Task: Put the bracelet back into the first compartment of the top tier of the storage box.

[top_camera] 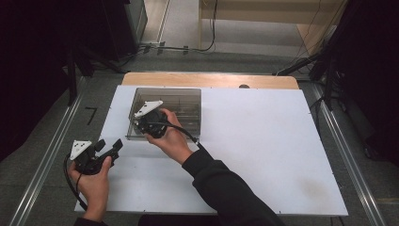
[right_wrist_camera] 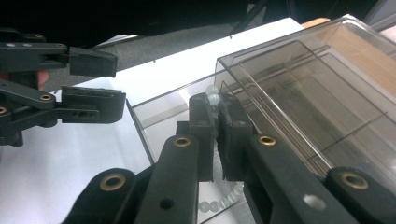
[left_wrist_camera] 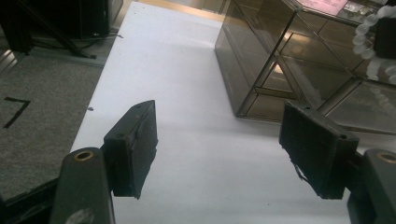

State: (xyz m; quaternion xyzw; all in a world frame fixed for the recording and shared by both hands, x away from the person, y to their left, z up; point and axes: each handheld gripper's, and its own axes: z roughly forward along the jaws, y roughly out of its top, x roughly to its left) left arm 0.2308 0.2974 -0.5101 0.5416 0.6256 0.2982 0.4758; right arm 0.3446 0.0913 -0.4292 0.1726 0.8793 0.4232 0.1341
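Right tongs [right_wrist_camera: 215, 135]: clamped tight on a string of white beads [right_wrist_camera: 212, 95], a couple of beads seen poking out above the pads and more of the string hanging down below them. In the high view they're held at the near left corner of the box [top_camera: 147, 123].
Beads: pinched between the right pads, right at the box's near wall; also spotted from the left gripper view as a white beaded loop [left_wrist_camera: 366, 42] up at the far right, over the box.
Box [top_camera: 188, 101]: smoky see-through plastic with dividers inside, set on the white tabletop [top_camera: 263, 146] toward its far left.
Left tongs [left_wrist_camera: 224, 149]: spread wide, nothing held between them, parked over bare tabletop just left of the box [left_wrist_camera: 261, 60].
Left hand [top_camera: 94, 183]: wrapped around its gripper near the front left edge of the tabletop.
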